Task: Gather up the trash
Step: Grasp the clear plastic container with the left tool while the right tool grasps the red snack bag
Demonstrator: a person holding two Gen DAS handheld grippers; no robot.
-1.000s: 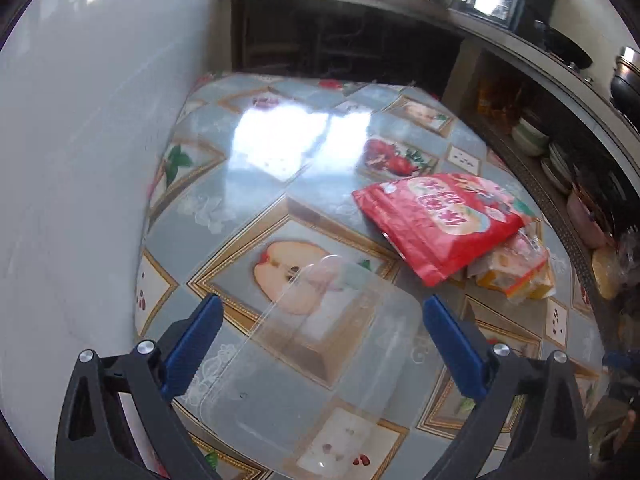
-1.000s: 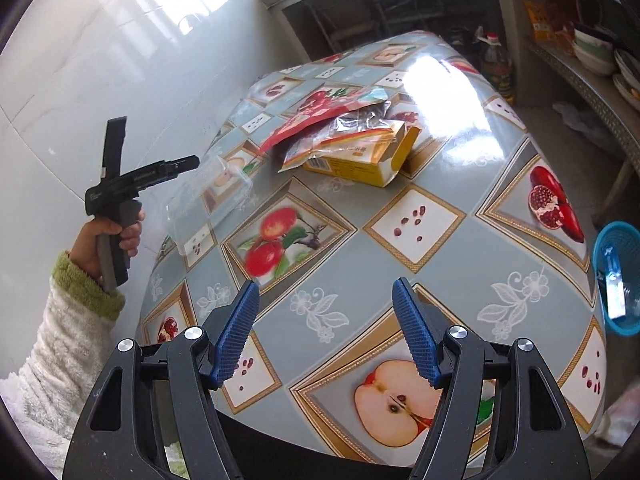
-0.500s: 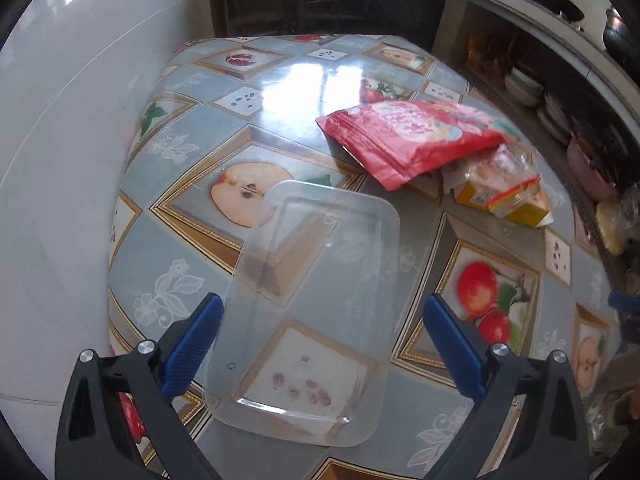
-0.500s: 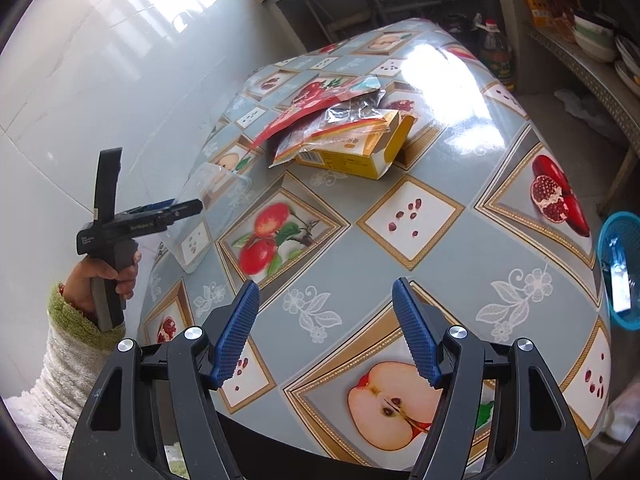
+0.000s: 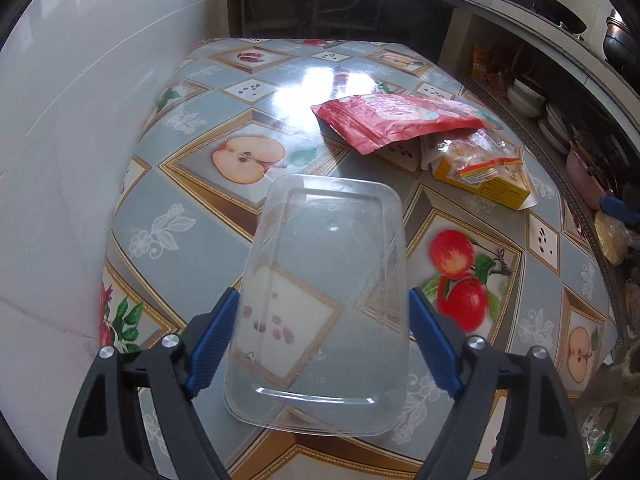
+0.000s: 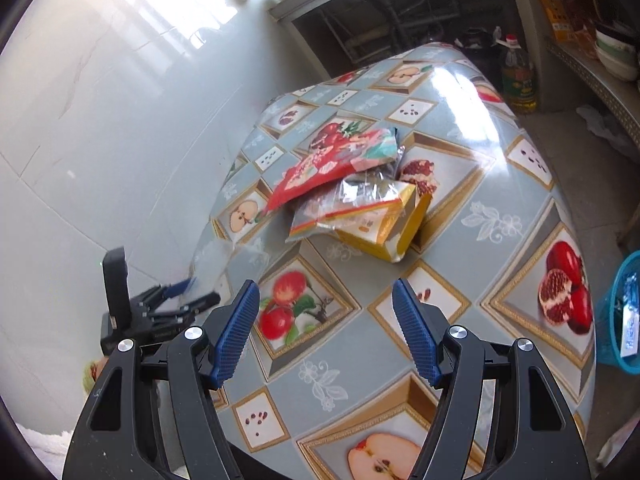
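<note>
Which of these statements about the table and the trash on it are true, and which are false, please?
1. The clear plastic tray lies between the left gripper's fingers. True; its jaws have just been closing.
2. The red pouch lies under the yellow box. False; the pouch lies on top of the pile.
3. The right gripper holds a wrapper. False; it is open and empty.
4. A blue basket stands beside the table. True.

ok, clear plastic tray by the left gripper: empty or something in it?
Empty. The clear tray shows only the tablecloth pattern through it.
</note>
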